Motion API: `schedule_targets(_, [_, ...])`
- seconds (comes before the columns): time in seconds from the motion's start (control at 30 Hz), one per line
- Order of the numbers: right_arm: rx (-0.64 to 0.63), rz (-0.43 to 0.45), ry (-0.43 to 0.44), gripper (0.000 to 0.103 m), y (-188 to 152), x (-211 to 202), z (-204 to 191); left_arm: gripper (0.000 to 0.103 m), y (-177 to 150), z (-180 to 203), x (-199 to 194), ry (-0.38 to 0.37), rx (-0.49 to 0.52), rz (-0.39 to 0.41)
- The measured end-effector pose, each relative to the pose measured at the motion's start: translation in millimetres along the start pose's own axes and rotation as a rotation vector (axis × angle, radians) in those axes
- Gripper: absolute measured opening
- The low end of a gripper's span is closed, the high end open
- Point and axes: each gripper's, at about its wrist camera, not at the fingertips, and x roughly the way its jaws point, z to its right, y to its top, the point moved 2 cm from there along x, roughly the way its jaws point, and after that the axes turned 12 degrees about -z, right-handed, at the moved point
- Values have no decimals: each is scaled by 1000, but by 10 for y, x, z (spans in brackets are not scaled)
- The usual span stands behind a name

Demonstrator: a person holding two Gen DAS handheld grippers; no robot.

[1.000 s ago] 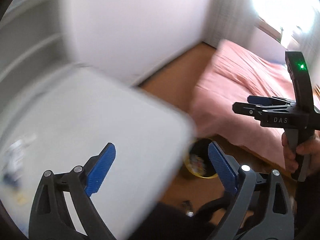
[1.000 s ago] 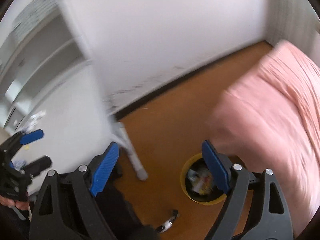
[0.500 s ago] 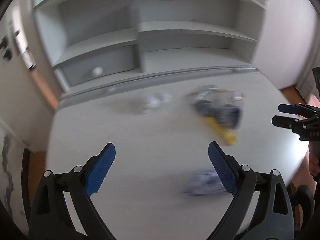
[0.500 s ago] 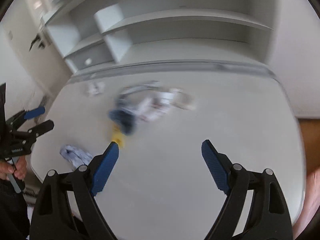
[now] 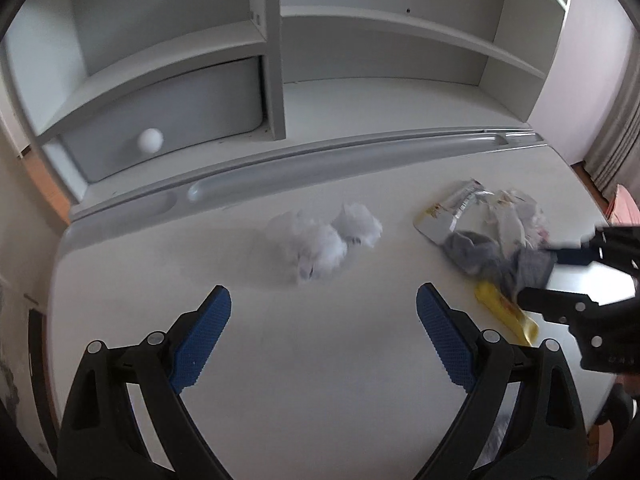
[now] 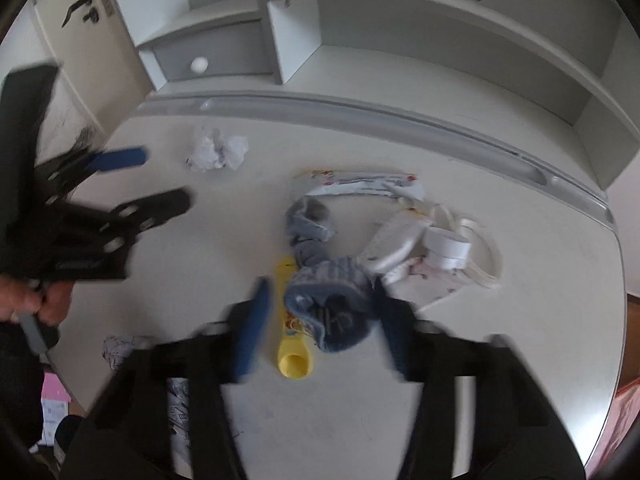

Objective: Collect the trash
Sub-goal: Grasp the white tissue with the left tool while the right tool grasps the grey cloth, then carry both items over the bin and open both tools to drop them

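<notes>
- White rounded-edge desk top, the landmark surface.
- Grey moulded pen groove, running along the desk's rear edge.
- White wooden shelf hutch with an upright divider, standing behind the groove.
- Grey curved drawer front with a round white knob, in the hutch's lower left bay.
- Cream door with a black lever handle, beyond the desk's left end.
- Grey pleated curtain, past the desk's right end.
- Pink box, below the desk's near left edge.

Knitted grey-blue cloth sock, crumpled white paper, glossy yellow wrapper, smooth matt desk.
</notes>
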Motion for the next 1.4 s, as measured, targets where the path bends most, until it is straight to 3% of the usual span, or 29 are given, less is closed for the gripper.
schedule_targets(0.1, [4,18,17,11,26,-35,-3,91,167,-14,182,3,6,-16])
schedule_targets(0.33, [23,100,80,11,-74,-448,72,91,292,-39,337,22,12,-29])
schedule_targets(0.4, [27,108,96,11,-115,-525,82,87,314,-31,374,19,14,-31])
schedule_targets(0.47, [40,120,102,11,-187,-599,133,64,310,-12,374,38,16,-34])
schedule_targets(0.57, [71,137,96,11,-364,-712,265,57,290,55,300,47,27,-36])
schedule_targets(0.73, [193,176,65,11,-795,-915,761,57,205,430,-92,29,76,16])
schedule_targets(0.9, [378,221,1,11,-1596,-1196,1467,57,25,1358,-552,-48,212,83])
schedule_targets(1.07, [612,249,-98,11,-2748,-1404,2262,57,-229,2781,-752,-229,380,102])
schedule_targets(1.23, [853,227,-196,11,-4076,-1426,2939,57,-648,4272,-707,-418,580,55])
schedule_targets(1.4, [1030,169,-212,11,-5078,-1182,3353,57,-1062,5454,-383,-508,758,-40])
